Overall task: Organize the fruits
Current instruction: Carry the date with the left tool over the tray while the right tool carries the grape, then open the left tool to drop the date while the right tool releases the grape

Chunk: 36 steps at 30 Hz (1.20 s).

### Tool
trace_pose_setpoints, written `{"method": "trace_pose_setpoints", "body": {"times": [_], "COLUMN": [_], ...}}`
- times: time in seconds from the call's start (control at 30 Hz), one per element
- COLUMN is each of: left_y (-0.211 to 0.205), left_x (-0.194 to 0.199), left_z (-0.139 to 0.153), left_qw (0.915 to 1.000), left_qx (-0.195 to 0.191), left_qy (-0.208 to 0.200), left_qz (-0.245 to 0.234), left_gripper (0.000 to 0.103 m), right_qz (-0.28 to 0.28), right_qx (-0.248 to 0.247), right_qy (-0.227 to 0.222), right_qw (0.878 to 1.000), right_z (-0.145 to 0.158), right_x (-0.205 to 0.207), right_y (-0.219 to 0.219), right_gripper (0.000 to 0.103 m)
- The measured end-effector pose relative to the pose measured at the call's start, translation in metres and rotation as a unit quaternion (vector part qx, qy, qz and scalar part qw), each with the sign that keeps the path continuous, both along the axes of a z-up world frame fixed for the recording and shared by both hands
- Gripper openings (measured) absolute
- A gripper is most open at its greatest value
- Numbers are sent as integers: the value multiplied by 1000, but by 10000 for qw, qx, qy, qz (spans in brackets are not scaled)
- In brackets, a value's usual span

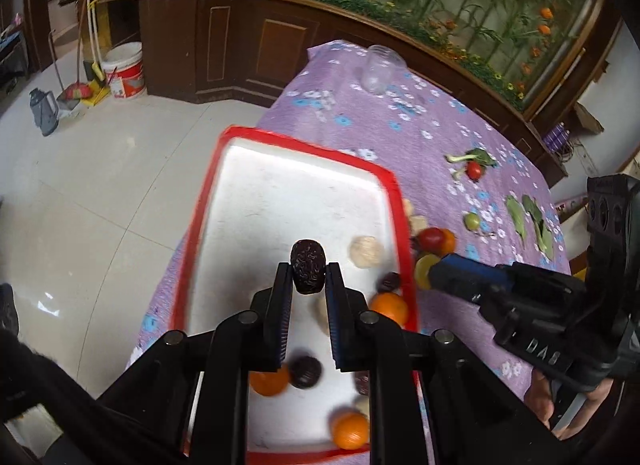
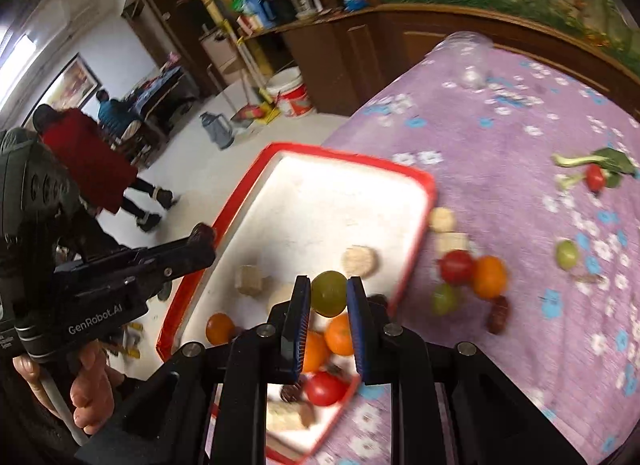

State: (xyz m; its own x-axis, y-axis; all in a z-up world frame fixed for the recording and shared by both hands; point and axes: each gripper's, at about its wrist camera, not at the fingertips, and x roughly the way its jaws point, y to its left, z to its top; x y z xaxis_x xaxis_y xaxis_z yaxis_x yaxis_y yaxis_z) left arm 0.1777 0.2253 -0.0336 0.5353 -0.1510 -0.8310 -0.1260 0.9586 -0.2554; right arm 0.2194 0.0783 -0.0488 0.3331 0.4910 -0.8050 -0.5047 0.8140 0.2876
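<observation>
In the left wrist view, the left gripper (image 1: 308,277) is clamped on a dark wrinkled date (image 1: 307,267), held above the white floor of a red-rimmed tray (image 1: 304,143) that lies on a table under a purple flowered cloth (image 1: 432,133). Inside the tray lie a pale round cake (image 1: 366,251), oranges (image 1: 389,307), and another dark date (image 1: 305,372). Just outside the tray's right rim sit a red tomato (image 1: 432,237) and an orange, and the right gripper (image 1: 430,273) reaches in from the right, carrying a yellow-green fruit at its tip. Farther off on the cloth are a small green fruit (image 1: 472,221), green leaves (image 1: 532,221), and a clear jar (image 1: 380,69). In the right wrist view, the right gripper (image 2: 329,293) is closed on a green grape-like fruit (image 2: 329,293) over the tray's (image 2: 404,171) near end, above oranges (image 2: 340,335) and a tomato (image 2: 325,388). The left gripper (image 2: 204,235) enters from the left, a dark date at its tip, with the person's hand (image 2: 92,393) below it. A tomato (image 2: 456,265) and an orange (image 2: 489,277) rest on the cloth beside the tray.
</observation>
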Motion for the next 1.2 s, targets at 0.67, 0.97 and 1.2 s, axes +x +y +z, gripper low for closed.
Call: {"method": "trace_pose_setpoints", "body": {"times": [0.67, 0.97, 1.2], "left_y": [23, 30, 28], "left_x": [26, 23, 19], "left_z": [-58, -64, -59], "left_qw": [9981, 9984, 9982], "left_qx": [185, 143, 313], "left_qy": [576, 505, 430], "left_qz": [96, 204, 286], "left_gripper": [14, 14, 31], "right_qz": [364, 318, 223], "right_qx": [-445, -388, 308], "right_qy": [339, 320, 640], "right_qw": [9978, 9982, 9972], "right_z": [-63, -61, -49], "right_x": [44, 41, 40], "right_y": [72, 72, 53], "right_gripper": [19, 22, 39]}}
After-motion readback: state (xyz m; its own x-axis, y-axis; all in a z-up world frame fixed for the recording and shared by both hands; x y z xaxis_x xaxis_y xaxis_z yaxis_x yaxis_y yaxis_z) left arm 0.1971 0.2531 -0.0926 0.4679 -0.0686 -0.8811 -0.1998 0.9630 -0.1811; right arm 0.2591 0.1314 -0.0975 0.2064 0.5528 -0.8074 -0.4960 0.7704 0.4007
